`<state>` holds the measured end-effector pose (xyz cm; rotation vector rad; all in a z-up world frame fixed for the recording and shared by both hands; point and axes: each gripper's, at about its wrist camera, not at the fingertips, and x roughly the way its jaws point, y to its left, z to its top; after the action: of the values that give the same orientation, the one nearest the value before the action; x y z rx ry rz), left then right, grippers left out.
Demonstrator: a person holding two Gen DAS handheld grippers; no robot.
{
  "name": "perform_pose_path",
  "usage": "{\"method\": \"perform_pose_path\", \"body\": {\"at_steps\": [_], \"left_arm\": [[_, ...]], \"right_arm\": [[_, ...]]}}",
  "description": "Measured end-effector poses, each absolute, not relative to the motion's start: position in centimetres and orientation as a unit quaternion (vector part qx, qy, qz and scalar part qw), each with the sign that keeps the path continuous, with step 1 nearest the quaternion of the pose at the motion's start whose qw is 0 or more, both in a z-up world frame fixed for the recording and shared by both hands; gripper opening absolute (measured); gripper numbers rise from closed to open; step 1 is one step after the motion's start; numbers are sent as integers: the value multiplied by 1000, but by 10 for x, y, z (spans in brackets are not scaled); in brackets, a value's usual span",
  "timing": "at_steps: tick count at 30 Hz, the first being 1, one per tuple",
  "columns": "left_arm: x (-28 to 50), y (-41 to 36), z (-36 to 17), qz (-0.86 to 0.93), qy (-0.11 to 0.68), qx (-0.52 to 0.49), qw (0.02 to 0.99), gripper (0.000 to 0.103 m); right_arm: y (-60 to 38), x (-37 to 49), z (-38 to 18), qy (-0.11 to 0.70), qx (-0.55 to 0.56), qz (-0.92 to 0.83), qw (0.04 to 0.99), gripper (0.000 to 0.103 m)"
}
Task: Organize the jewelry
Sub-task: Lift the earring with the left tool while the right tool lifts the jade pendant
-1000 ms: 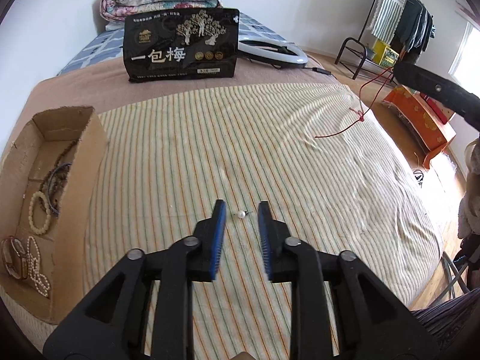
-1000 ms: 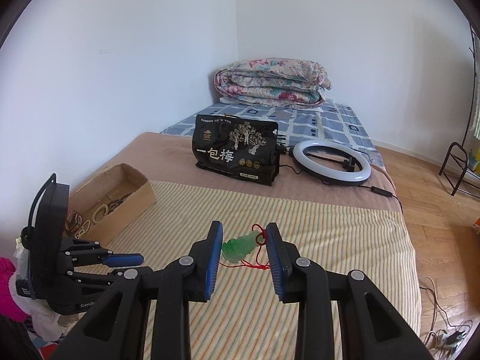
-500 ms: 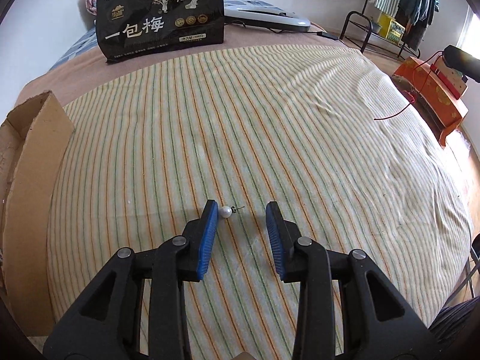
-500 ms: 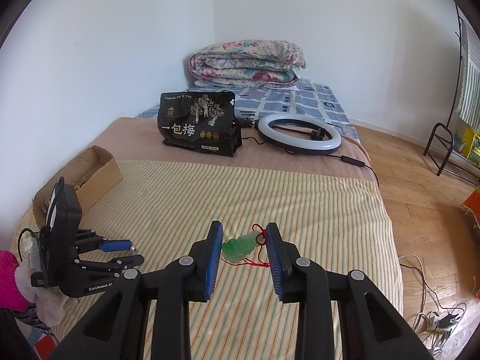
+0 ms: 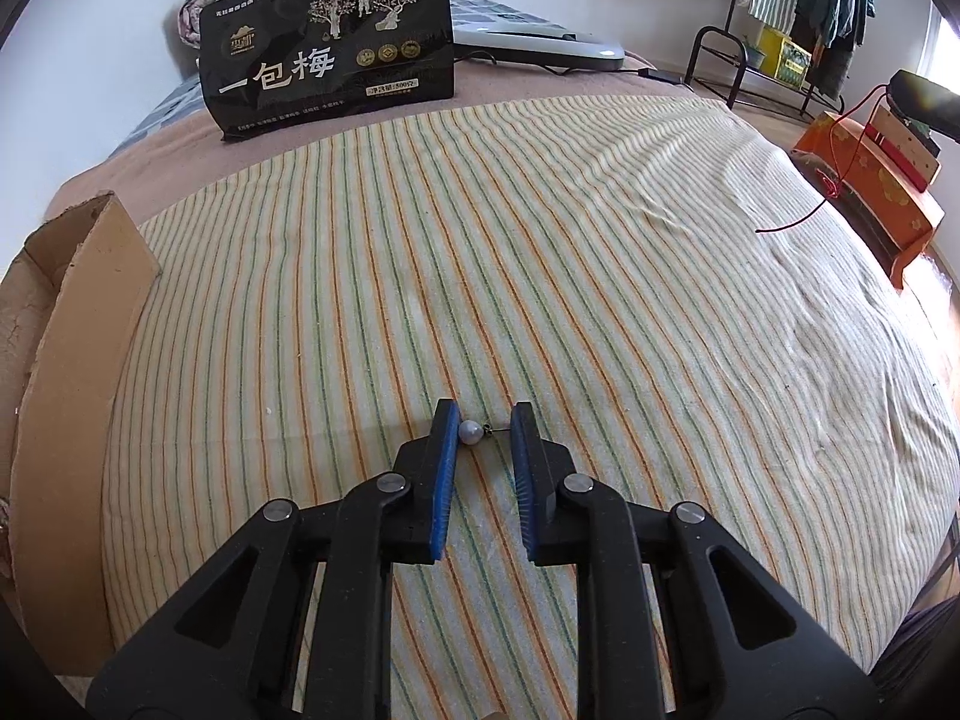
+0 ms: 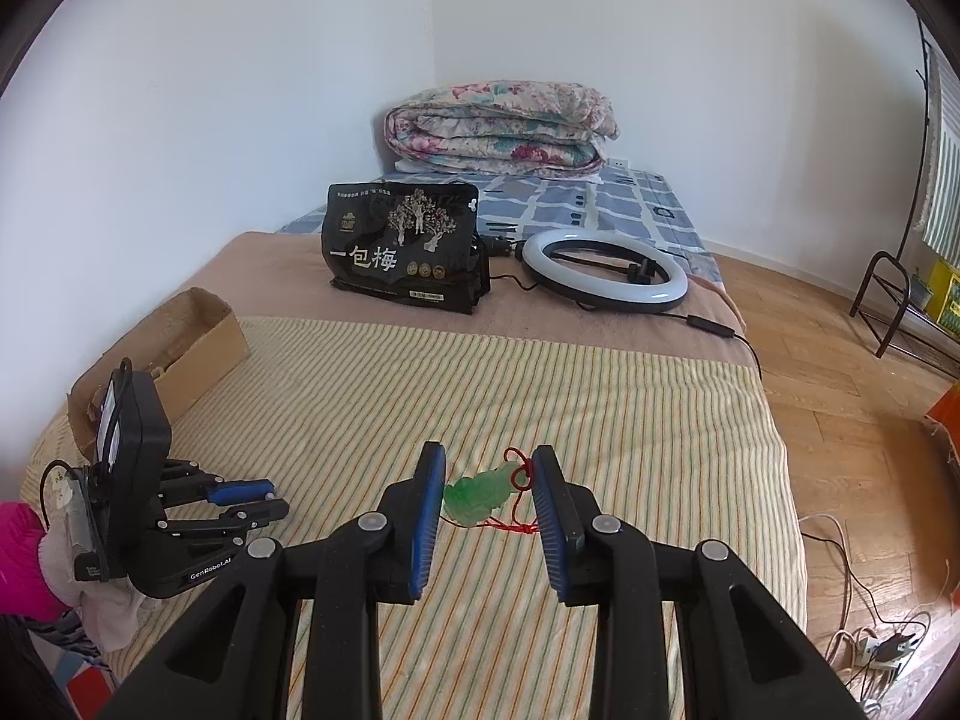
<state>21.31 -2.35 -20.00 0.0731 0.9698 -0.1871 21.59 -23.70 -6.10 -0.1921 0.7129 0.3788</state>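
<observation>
1. The left hand-held gripper [image 5: 483, 420] hangs low over the cream bedsheet with orange and green stripes [image 5: 540, 252], its black arms ending in blue ribbed pads.
2. Its jaws have just been closing around a small white pearl earring with a thin metal post [image 5: 470, 432]. The pearl touches the left pad, and the post's tip reaches to the right pad or just short of it; which one cannot be told.
3. The earring lies on the sheet between the fingertips, near the bed's front edge.
4. The right hand-held gripper [image 6: 489, 483] pinches a translucent green carved pendant on a red knotted cord [image 6: 480, 495] between its blue pads, held above the striped sheet.
5. An open brown cardboard box [image 6: 198, 336] sits at the bed's left edge, just beside the left hand-held gripper.
6. A black snack bag with white characters [image 5: 327, 54] stands at the far end of the sheet, with a white ring light [image 6: 603, 270] lying flat beside it.
7. A folded floral quilt [image 6: 498, 129] is stacked against the wall behind them.
</observation>
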Motion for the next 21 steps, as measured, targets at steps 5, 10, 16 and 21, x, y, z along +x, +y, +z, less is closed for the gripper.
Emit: {"method": "perform_pose_path", "body": {"at_steps": [5,10,16,21], "left_arm": [[208,-19,-184,-84,449,35,889,17],[202,-11,-160,-80,429,27,900,16],[193,4,-130,-77,409,17,909,17],[183,21,-109,-71,394,8,916,16]], "right_arm": [[-228,213,-57,341,-97,189,916,29],[-214,211,-50,334,-96,197,917,29],[-186,210,-37,320,-96,217,917,29],[-157,209,-27,309,-100,238,915,29]]}}
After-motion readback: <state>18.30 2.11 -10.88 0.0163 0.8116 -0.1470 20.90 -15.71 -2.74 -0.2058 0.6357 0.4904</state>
